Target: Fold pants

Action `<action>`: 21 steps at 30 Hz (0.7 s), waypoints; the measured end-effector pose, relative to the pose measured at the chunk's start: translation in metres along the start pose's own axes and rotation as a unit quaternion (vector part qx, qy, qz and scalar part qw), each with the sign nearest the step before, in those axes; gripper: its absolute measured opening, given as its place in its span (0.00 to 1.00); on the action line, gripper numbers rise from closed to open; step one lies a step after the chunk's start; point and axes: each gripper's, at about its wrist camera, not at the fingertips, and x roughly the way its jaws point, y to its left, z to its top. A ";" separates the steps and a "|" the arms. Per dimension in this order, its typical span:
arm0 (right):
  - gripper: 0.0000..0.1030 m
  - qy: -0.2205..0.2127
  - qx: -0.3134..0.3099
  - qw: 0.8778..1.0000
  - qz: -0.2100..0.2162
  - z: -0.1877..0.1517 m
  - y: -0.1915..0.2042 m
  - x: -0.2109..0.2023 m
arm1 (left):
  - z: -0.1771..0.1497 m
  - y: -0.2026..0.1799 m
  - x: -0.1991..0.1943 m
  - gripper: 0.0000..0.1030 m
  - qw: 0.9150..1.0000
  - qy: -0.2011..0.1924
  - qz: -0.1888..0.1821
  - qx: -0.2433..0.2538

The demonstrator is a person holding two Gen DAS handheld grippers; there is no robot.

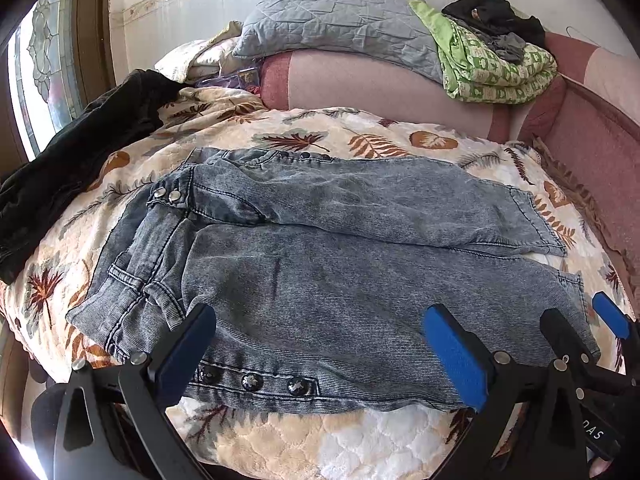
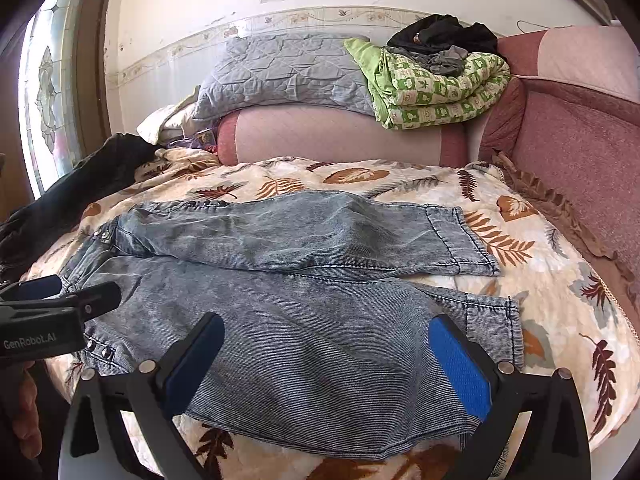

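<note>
My left claw (image 1: 320, 352): spread wide, nothing between its blue pads; it hovers over the near edge of the pants, by the waist end.
My right claw (image 2: 326, 364): also spread wide and empty, over the near leg toward the hem; in the left view it shows at my left claw's right (image 1: 588, 320).
Pants (image 1: 320, 264): grey-blue washed denim, lying flat and unfolded under and ahead of both claws, waist to my left, hems to my right.
Snap buttons (image 1: 252, 382): a row on the near side seam, just between my left claw's fingers.
Far leg (image 2: 304, 232): beyond the near one, touching it near the waist, parting toward the hem.
Leaf-print blanket (image 1: 360, 440): beneath the pants.
Black garment (image 1: 80, 168): ahead and left of my left claw, apart from the pants.
Pink bolster (image 2: 340, 136): farther ahead.
Grey quilt (image 2: 288, 68): on top of the bolster.
Green patterned quilt (image 2: 440, 92): right of the grey quilt, dark clothes on it.
</note>
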 end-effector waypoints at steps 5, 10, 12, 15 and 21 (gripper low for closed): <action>1.00 0.018 0.034 0.999 0.026 0.005 -0.014 0.002 | 0.023 0.033 0.007 1.00 0.999 0.016 -0.022 -0.022; 1.00 0.045 0.089 0.992 0.081 0.032 -0.052 0.017 | 0.058 0.067 0.031 1.00 0.999 0.054 0.000 0.004; 1.00 0.054 0.106 0.989 0.085 0.051 -0.076 0.030 | 0.071 0.082 0.041 1.00 0.998 0.063 -0.001 0.006; 1.00 0.080 0.147 0.981 0.102 0.080 -0.121 0.060 | 0.093 0.105 0.051 1.00 0.998 0.058 -0.018 0.000; 1.00 0.150 0.222 0.959 0.097 0.113 -0.200 0.130 | 0.149 0.167 0.096 1.00 0.992 0.077 -0.047 -0.086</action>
